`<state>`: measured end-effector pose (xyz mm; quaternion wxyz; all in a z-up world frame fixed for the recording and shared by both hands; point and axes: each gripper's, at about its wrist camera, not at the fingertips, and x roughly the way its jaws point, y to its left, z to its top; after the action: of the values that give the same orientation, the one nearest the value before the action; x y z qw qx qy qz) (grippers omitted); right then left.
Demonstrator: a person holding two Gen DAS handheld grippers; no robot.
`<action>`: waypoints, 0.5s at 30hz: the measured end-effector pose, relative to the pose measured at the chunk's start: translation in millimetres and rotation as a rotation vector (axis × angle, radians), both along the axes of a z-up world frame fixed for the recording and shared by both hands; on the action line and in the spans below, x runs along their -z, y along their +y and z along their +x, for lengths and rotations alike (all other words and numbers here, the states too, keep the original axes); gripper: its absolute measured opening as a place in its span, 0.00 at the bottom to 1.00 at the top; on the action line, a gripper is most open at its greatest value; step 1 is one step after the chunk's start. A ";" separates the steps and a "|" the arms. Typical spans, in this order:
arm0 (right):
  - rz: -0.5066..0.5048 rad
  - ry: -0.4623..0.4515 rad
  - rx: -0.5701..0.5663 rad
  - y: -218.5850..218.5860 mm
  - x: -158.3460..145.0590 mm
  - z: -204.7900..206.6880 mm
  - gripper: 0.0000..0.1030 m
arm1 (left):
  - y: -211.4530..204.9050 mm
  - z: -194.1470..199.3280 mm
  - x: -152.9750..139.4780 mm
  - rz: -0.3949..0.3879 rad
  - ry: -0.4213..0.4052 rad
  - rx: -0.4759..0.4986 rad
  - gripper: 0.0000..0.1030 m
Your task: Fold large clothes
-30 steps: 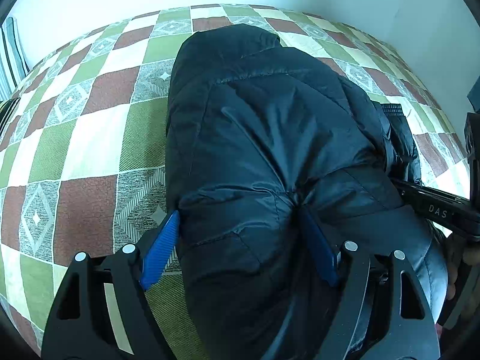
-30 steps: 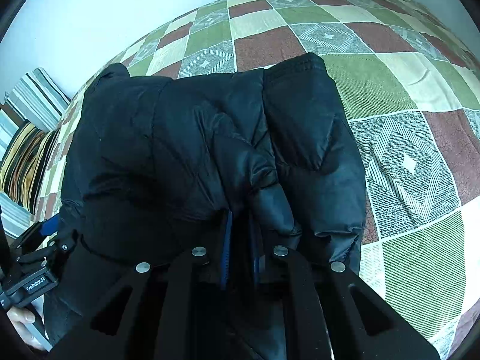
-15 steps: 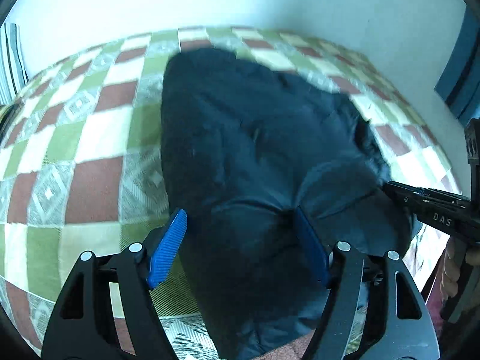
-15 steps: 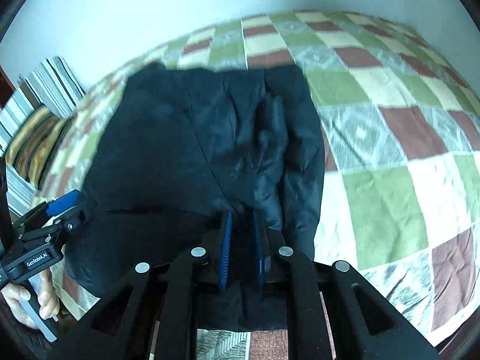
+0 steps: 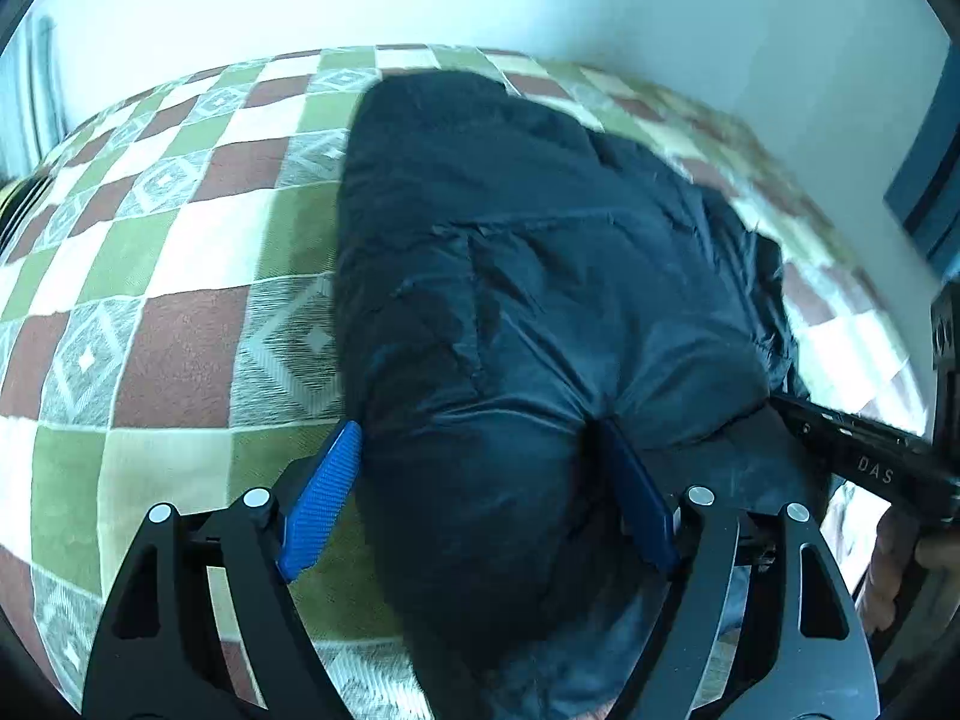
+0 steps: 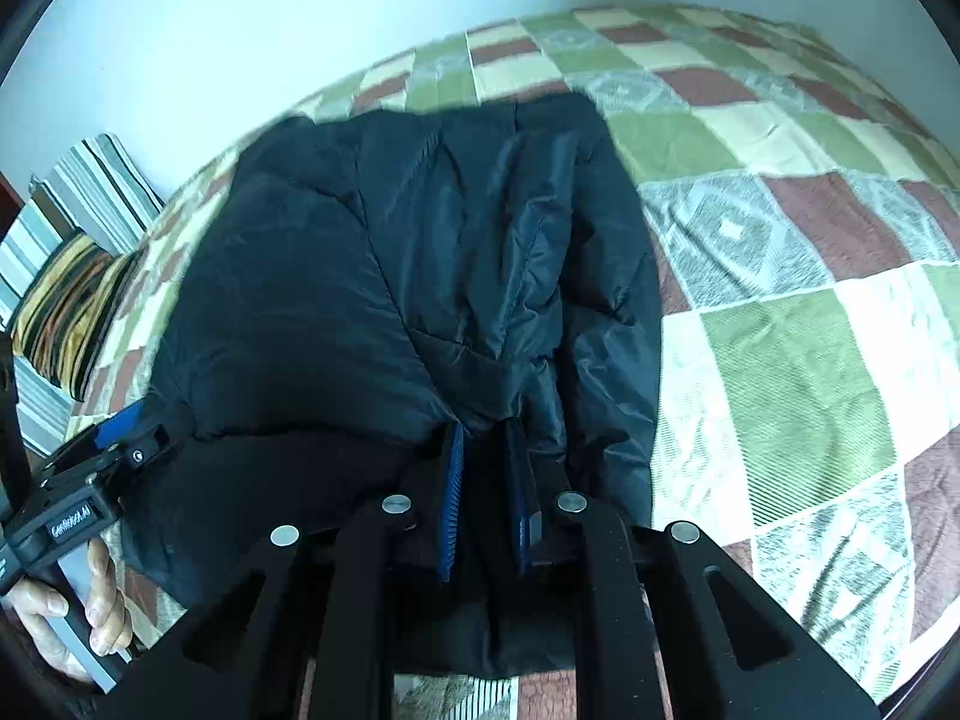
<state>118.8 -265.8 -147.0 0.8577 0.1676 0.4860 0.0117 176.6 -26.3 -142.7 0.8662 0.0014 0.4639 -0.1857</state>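
A large dark navy puffer jacket [image 5: 528, 300] lies on a checked bedspread [image 5: 180, 276]; it also shows in the right wrist view [image 6: 384, 276]. My left gripper [image 5: 480, 438] has its blue fingers wide apart around a thick bulge of the jacket's near edge. My right gripper [image 6: 486, 438] is nearly closed, pinching a fold of the jacket's near edge between its blue pads. Each gripper shows in the other's view: the right one [image 5: 864, 456] at the far right, the left one [image 6: 120, 432] at the lower left, held by a hand.
The bedspread [image 6: 780, 330] of green, maroon and cream squares reaches a white wall behind. Striped pillows [image 6: 72, 252] lie at the far left of the right wrist view. A dark blue panel [image 5: 924, 180] stands at the right of the left wrist view.
Both grippers have pulled back toward the bed's near edge, drawing the jacket with them. The jaws stand as before.
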 end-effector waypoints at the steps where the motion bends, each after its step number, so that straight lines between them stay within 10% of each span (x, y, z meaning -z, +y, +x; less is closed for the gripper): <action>1: 0.001 -0.014 0.007 -0.9 -5.1 -3.1 0.26 | 4.6 -2.6 -5.2 -0.008 -0.016 -0.015 0.78; 4: 0.008 -0.094 0.049 -12.4 -29.4 -18.3 0.62 | 25.9 -9.5 -21.0 -0.052 -0.068 -0.062 0.80; 15: 0.084 -0.003 0.057 -23.9 -1.9 -13.8 0.68 | 54.3 -5.7 9.3 -0.255 0.093 -0.097 0.89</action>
<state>105.0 -289.6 -145.1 0.8507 0.2174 0.4785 0.0078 170.9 28.1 -152.0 0.8448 -0.1396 0.4760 -0.2007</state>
